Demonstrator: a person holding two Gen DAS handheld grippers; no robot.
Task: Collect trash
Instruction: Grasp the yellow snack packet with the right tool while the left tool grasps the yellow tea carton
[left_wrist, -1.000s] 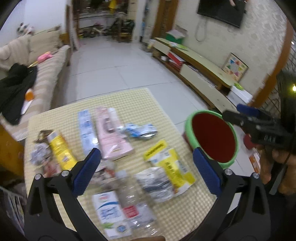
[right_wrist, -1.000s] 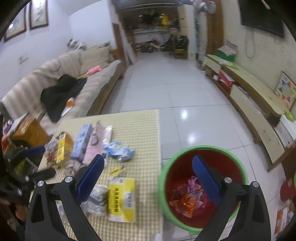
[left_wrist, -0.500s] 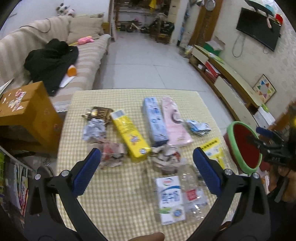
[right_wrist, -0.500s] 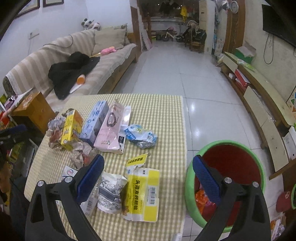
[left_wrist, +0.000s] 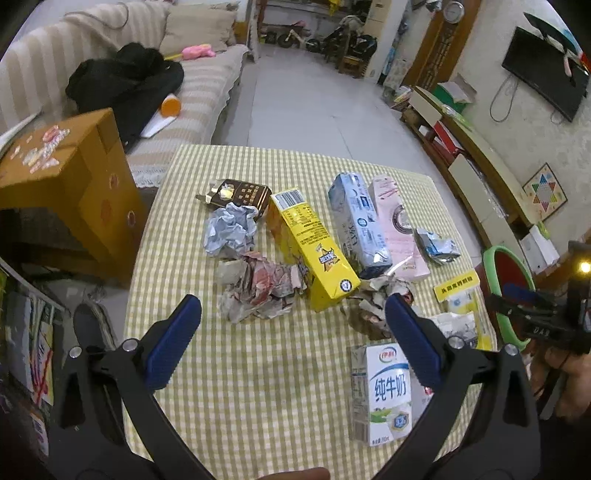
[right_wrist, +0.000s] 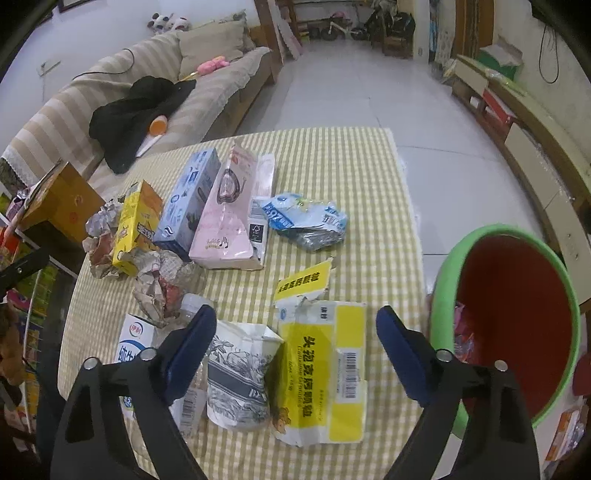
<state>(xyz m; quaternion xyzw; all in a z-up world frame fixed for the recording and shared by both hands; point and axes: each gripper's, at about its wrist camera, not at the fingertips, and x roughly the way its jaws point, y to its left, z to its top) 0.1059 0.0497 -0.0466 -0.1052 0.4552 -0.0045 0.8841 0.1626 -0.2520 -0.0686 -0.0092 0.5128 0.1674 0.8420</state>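
Observation:
Trash covers a checked table (left_wrist: 258, 369): a yellow carton (left_wrist: 314, 243), a blue carton (left_wrist: 358, 221), a pink carton (left_wrist: 397, 225), crumpled paper (left_wrist: 258, 288), a white milk carton (left_wrist: 384, 395). My left gripper (left_wrist: 291, 332) is open and empty above the table's near part, in front of the crumpled paper. My right gripper (right_wrist: 295, 347) is open and empty over a yellow-and-white packet (right_wrist: 325, 373) and a grey patterned bag (right_wrist: 240, 373). A red bin with a green rim (right_wrist: 517, 314) stands at the right of the table.
A brown cardboard box (left_wrist: 62, 184) stands left of the table. A striped sofa (left_wrist: 110, 74) with black clothes lies beyond it. A low TV cabinet (left_wrist: 480, 166) runs along the right wall. A crushed blue packet (right_wrist: 306, 221) lies mid-table.
My left gripper has swung left, from near the bin to over the table's left-middle. My right gripper has moved from above the bin to over the table's near edge. Both stay open.

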